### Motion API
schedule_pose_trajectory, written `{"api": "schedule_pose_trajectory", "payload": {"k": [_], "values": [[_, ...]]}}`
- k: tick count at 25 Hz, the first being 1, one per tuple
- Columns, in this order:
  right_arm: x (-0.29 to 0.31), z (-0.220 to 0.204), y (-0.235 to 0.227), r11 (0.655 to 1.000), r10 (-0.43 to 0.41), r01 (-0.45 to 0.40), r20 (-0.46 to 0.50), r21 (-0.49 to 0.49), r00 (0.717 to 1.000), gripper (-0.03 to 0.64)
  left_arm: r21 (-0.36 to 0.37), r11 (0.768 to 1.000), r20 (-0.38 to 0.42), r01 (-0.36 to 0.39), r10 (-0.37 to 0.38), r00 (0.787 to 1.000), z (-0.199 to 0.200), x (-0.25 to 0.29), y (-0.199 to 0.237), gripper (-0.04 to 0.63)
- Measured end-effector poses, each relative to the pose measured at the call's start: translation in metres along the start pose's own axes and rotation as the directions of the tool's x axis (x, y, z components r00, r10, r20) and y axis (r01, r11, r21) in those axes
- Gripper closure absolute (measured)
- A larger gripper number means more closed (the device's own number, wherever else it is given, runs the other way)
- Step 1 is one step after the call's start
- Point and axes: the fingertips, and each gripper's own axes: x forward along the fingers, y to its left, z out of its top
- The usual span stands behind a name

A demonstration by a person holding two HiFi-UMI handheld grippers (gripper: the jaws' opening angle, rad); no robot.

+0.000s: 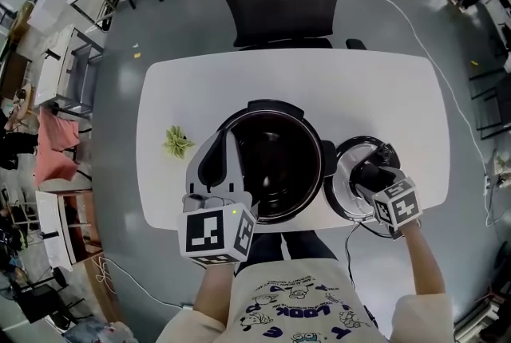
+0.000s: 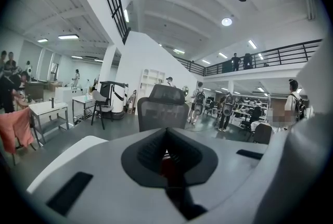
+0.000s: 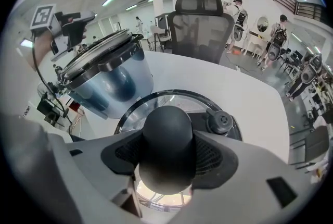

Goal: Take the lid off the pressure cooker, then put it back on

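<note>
The right gripper's (image 3: 166, 158) jaws stand fairly wide, pressed on either side of the round black knob (image 3: 167, 126) at the middle of the lid (image 3: 156, 100). That is the natural hold, though I judge the smooth ball may swivel under a stiff, weighty lid. The lid sits just right of the open pressure cooker (image 1: 275, 105), over the desk (image 1: 383, 94). The left gripper's (image 2: 166, 158) jaws are together — nothing seen between them.

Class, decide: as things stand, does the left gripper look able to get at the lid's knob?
Probably not. The right gripper is clamped round the knob, and the open pressure cooker stands between the left gripper and the lid.
</note>
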Motion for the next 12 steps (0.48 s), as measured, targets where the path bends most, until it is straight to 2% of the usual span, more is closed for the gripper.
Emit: {"api": "schedule_pose_trajectory", "payload": {"k": [6,12], "values": [[-0.040,-0.002,0.007,0.999,-0.007,0.006,-0.014,-0.034,1.000,0.324,-0.005,1.000,0.016,0.003,-0.003,1.000,0.008,-0.009,0.000,0.581],[-0.076,-0.003,0.018,0.999,0.029,-0.029,-0.020,-0.026,0.999,0.324,-0.019,1.000,0.031,-0.005,0.006,0.999,0.015,-0.023,0.009,0.581]]}}
